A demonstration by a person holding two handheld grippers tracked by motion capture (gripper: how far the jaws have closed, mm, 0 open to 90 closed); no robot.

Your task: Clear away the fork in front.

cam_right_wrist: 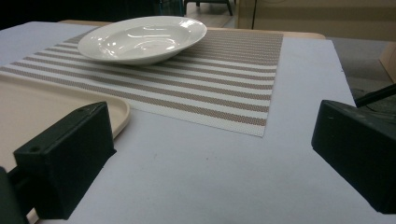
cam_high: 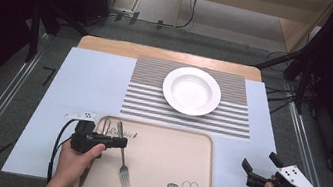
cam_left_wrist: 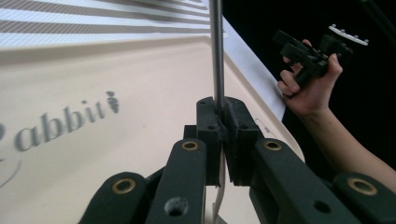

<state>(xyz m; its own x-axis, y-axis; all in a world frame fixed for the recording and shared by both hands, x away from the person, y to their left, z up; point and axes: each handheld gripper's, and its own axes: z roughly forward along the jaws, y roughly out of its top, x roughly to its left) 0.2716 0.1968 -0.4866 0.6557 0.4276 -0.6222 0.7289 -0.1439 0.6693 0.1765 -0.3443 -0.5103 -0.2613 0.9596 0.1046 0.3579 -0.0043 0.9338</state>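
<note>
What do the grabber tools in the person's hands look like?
Both are black with two blocky jaws. The left gripper has brass-coloured rivets on its links and a black cable trailing back. The right gripper carries a grey three-cornered plate with dark dots. The forearms are bare, no sleeves.

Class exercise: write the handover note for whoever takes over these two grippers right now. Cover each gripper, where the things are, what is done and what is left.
Left gripper: jaws shut on the fork handle, over the tray.
Right gripper: jaws open, holding nothing, over the white sheet right of the tray.
Plate: bare, on the striped mat.
Done: fork gripped.
Left, probably: lift the fork and set it by the plate.
</note>
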